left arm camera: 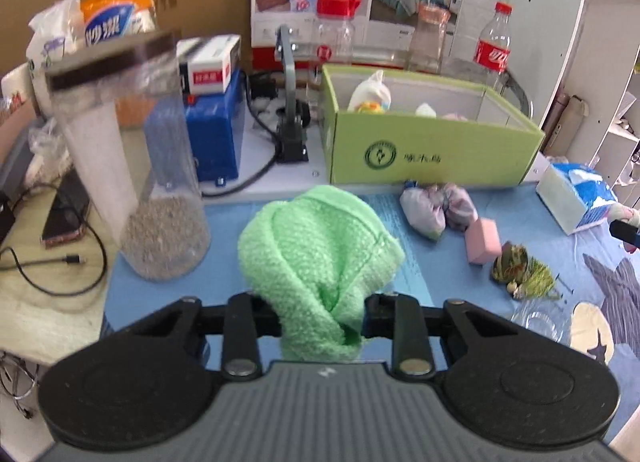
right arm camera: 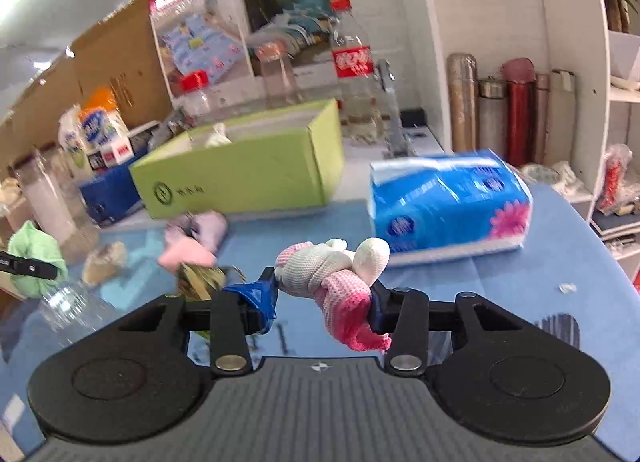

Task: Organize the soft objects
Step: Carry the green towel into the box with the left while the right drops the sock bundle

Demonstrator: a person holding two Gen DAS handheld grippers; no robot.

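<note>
- Green knit cloth point(left arm camera: 320, 258) was clamped between the fingers of the left gripper point(left arm camera: 322, 318), bunched and lifted over the blue table point(left arm camera: 440, 262).
- Pink-and-white knit doll point(right arm camera: 336, 274) was pinched in the right gripper point(right arm camera: 324, 302), held above the table near its right side.
- Behind both, a green box point(left arm camera: 432, 149) stood open at the table's back edge, with a white soft toy point(left arm camera: 370, 95) inside.
- Just in front of the box lay a purple pouch point(left arm camera: 436, 209), touching a pink sponge point(left arm camera: 484, 242).
- A clear jar point(left arm camera: 136, 165) with grains stood at the left edge.
- A blue tissue pack point(right arm camera: 448, 201) sat toward the right edge, beside the box.
</note>
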